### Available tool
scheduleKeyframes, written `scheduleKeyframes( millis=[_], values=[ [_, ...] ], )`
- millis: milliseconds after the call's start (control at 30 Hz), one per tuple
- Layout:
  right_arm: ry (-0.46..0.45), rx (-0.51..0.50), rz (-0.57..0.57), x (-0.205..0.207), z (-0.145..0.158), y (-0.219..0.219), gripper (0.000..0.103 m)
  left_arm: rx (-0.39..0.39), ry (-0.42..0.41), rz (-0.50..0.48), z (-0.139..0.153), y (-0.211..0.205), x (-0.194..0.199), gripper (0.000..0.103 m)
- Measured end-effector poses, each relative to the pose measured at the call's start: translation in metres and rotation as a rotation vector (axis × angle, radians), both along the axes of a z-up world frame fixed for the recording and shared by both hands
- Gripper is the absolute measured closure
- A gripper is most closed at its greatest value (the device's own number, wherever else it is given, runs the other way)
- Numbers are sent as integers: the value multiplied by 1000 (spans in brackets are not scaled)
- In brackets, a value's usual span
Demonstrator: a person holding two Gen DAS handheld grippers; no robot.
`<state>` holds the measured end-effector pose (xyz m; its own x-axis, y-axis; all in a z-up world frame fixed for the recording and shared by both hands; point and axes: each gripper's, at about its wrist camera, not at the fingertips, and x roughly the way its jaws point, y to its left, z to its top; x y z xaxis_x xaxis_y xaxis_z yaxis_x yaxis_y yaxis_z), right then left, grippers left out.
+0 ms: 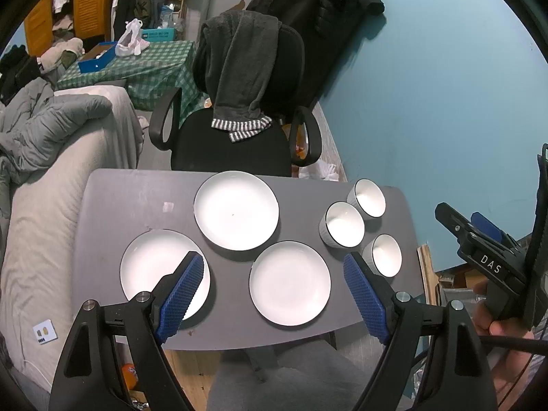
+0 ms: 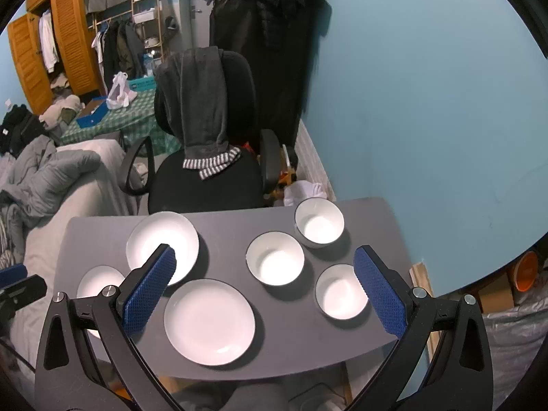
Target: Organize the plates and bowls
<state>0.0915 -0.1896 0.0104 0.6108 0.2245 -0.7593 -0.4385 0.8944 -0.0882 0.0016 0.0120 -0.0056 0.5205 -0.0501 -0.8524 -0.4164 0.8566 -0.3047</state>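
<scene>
Three white plates lie on the grey table (image 1: 113,212): a far plate (image 1: 236,210), a near-left plate (image 1: 154,267) and a near-middle plate (image 1: 290,283). Three white bowls stand to the right: the far bowl (image 1: 369,198), the middle bowl (image 1: 344,224) and the near bowl (image 1: 386,255). My left gripper (image 1: 274,263) hangs open above the table's front edge, nothing between its blue pads. In the right wrist view, my right gripper (image 2: 265,257) is also open and empty, high over the near-middle plate (image 2: 209,322) and bowls (image 2: 275,258) (image 2: 319,222) (image 2: 341,291).
A black office chair (image 1: 236,144) draped with a grey garment stands behind the table. A bed with grey bedding (image 1: 41,178) lies to the left, a blue wall (image 1: 445,85) to the right. A hand (image 1: 496,322) holds the right gripper's handle at the right edge.
</scene>
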Motion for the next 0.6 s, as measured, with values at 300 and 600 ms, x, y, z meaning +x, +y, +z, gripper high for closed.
scheduleKeyframes(
  millis=[300,600],
  values=[
    [3,2,-1,1,1,0,1,0,1,-1,0,0,0,18],
    [6,0,-1,-2,-1,0,1,19,-2,-21,0,-5,-6,18]
  ],
)
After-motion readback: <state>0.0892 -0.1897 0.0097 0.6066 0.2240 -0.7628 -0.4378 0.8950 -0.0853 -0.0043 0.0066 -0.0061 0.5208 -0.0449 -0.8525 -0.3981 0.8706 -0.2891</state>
